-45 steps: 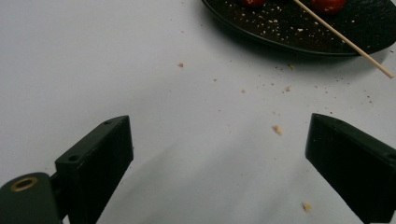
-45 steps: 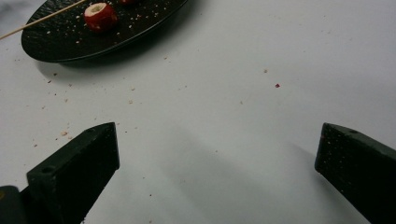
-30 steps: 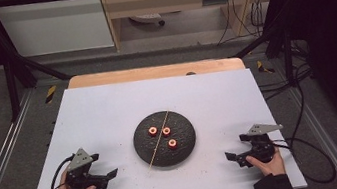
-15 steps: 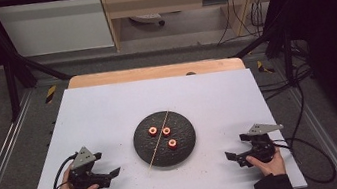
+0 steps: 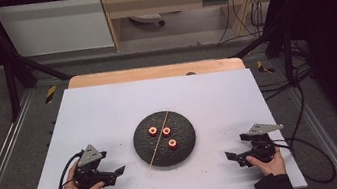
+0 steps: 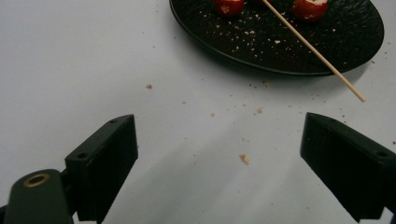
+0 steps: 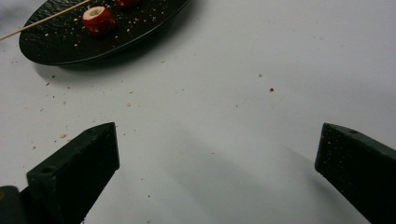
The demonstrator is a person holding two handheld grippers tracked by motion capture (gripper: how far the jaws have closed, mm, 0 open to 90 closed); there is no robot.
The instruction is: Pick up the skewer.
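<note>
White table (image 5: 108,113): plate (image 5: 165,153) w/ skewer (image 5: 159,139) sits btwn left tool (image 5: 117,173) & right tool (image 5: 230,157), both released.

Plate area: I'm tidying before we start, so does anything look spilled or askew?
Yes. Crumbs are scattered on the table beside the plate, and the skewer lies across the plate with its near end overhanging the rim.

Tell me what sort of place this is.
Probably a lab or workshop recording station, not a kitchen: a white table inside a black metal frame, loose cables on the floor, and a dark plate staged at its centre.
</note>
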